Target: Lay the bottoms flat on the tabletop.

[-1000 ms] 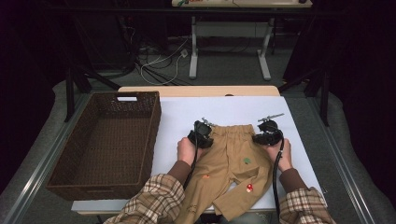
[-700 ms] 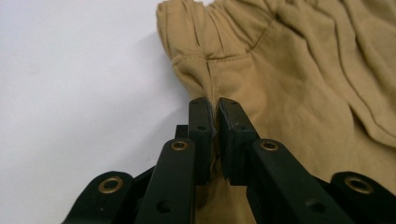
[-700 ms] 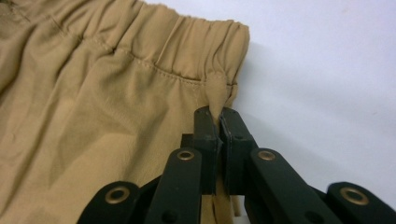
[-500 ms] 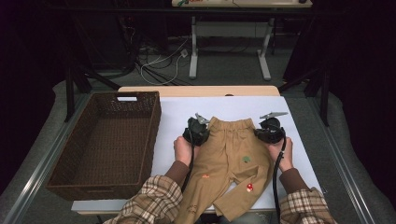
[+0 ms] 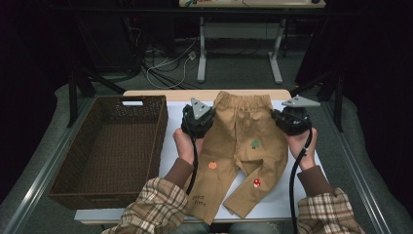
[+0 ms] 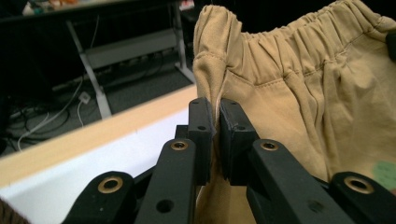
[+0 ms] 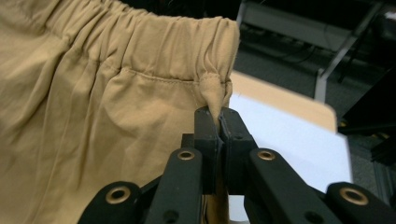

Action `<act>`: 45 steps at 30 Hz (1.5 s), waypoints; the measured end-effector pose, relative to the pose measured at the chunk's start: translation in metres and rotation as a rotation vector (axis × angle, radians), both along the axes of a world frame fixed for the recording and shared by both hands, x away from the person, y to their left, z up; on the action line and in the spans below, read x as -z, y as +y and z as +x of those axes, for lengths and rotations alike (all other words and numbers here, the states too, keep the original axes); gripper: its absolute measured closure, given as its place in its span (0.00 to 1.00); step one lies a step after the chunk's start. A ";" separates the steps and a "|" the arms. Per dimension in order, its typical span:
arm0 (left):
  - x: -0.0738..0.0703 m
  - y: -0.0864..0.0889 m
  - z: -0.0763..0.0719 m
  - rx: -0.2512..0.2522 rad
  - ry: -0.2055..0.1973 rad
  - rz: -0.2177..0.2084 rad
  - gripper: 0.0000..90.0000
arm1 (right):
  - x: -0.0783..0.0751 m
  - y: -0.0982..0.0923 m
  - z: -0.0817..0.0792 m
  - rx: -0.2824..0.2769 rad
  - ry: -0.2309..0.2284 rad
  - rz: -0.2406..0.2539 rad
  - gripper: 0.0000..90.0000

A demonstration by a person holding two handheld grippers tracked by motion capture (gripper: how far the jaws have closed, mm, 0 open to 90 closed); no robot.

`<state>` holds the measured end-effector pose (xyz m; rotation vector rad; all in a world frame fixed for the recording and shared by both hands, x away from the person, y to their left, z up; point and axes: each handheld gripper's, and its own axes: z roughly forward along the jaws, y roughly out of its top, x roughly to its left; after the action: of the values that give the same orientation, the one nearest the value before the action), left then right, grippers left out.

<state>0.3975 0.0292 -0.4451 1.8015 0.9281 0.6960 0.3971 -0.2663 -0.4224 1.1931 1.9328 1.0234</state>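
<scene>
Trousers (image 5: 241,146), small tan ones with an elastic waistband and embroidered patches, held up by both waist corners over the white table mat (image 5: 170,146); legs trail down toward the person, cuffs at the near table edge.

Risks, judged from the grips: each hold is only a thin pinch of side-seam fabric, so a tug or uneven lift could slip one corner out and the trousers would swing or drop to one side. Hanging legs could drag or catch on the near table edge. Pulling the hands apart too hard may strain the elastic waist.

Left gripper (image 6: 217,122): jaws clenched on the seam just under the waistband, fabric pinched between the pads. Right gripper (image 7: 218,127): jaws clenched on the other waist corner.

Farther left, a brown wicker basket (image 5: 146,161) sits beside the mat, apart from the trousers.
</scene>
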 end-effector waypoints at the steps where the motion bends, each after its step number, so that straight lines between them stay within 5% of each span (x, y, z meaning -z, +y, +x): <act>1: 0.008 0.002 -0.003 0.002 0.020 0.004 0.93 | 0.008 0.001 -0.004 -0.010 0.017 0.004 0.96; 5: 0.044 0.010 -0.010 -0.008 0.106 0.010 0.93 | 0.041 0.006 -0.020 -0.040 0.083 -0.032 0.96; 8: 0.049 0.013 -0.002 -0.035 0.132 -0.016 0.94 | 0.051 0.010 -0.017 -0.045 0.100 -0.079 0.97; 11: 0.019 0.009 0.018 -0.083 0.073 -0.036 0.94 | 0.029 0.014 0.002 -0.029 0.056 -0.108 0.97; 14: -0.028 0.003 0.053 -0.200 -0.041 -0.008 0.89 | -0.022 0.024 0.039 0.027 -0.064 -0.114 0.95; 16: -0.050 0.003 0.077 -0.294 -0.026 0.016 0.68 | -0.043 0.028 0.064 0.077 -0.110 -0.135 0.74; 18: -0.053 0.005 0.088 -0.318 0.030 0.007 0.50 | -0.049 0.031 0.088 0.106 -0.029 -0.132 0.63; 22: -0.019 0.005 0.069 -0.250 0.088 0.015 0.36 | -0.014 0.033 0.084 0.054 0.090 -0.110 0.55; 27: 0.031 0.001 0.030 -0.150 0.171 0.032 0.29 | 0.044 0.030 0.045 -0.033 0.226 -0.116 0.50; 32: 0.055 -0.007 0.003 -0.088 0.217 0.046 0.26 | 0.081 0.019 0.013 -0.070 0.310 -0.087 0.49; 35: 0.069 -0.008 -0.014 -0.040 0.256 0.055 0.25 | 0.094 0.011 0.001 -0.074 0.342 -0.047 0.49; 45: 0.089 0.010 -0.043 0.031 0.289 0.142 0.18 | 0.110 0.000 -0.020 -0.068 0.432 -0.044 0.50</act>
<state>0.3547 0.0390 -0.5341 2.0759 1.0580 0.4998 0.3770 -0.2662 -0.5328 1.4200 2.3247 0.7970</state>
